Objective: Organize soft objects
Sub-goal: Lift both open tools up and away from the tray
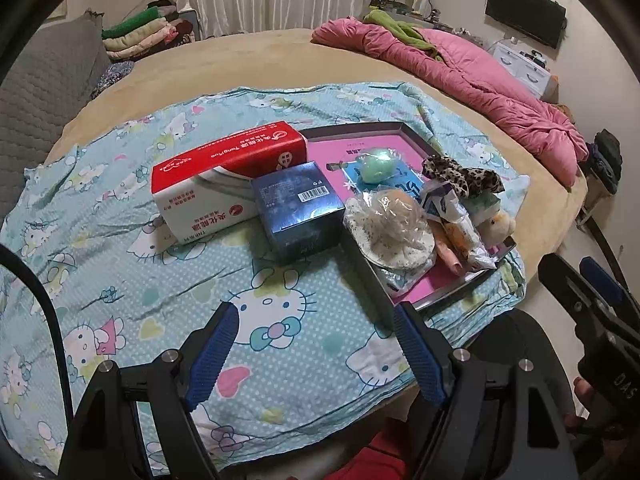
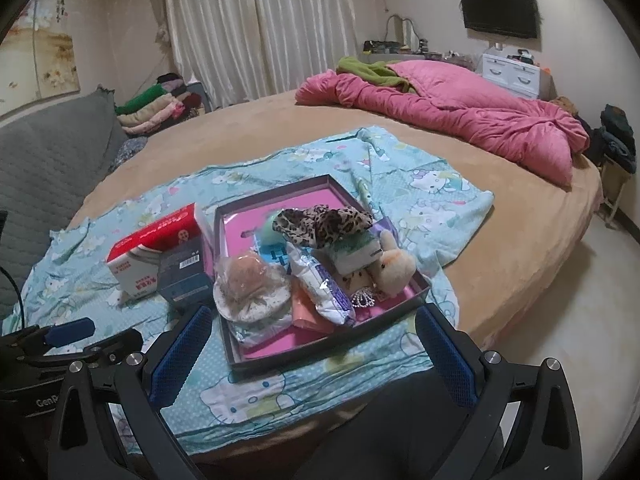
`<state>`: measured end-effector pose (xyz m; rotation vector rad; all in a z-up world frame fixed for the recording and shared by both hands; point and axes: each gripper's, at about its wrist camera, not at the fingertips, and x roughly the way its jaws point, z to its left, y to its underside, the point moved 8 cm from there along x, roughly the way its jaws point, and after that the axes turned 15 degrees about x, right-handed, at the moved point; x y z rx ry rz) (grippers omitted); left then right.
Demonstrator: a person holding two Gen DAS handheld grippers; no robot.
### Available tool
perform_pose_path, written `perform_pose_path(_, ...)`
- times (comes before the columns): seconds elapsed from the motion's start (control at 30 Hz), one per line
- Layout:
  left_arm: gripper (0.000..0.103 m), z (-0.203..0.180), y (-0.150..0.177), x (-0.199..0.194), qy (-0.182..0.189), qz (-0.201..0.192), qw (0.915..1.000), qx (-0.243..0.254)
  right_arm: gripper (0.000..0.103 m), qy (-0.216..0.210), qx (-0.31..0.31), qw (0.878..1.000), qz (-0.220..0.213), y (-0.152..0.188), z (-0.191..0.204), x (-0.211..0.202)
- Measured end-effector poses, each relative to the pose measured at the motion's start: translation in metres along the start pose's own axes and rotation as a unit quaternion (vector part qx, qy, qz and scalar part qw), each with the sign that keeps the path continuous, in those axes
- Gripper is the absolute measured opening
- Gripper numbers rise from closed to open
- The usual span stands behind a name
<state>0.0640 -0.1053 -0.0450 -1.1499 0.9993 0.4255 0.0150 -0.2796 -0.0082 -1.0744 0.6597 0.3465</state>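
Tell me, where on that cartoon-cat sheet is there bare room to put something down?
The sheet lies bare between the open left claw and the blue box, and left of the red-and-white tissue box. Behind the tray, toward the pink quilt, sheet is also free. The tray's near end is crowded; only its far pink corner shows bare.

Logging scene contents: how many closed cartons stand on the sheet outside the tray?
2: a red-and-white box lying left of the tray, and a blue box in front of it, beside the tray. Others could hide behind them.
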Motion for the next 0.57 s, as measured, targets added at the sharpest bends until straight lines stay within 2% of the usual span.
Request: perform_pose_path(0.57,0.079,-0.010,0.006,0.009,0.009,0.006,0.9999,0.009,0.102,-0.004,0.008,1.000,0.020,0.008,-0.002,0.011)
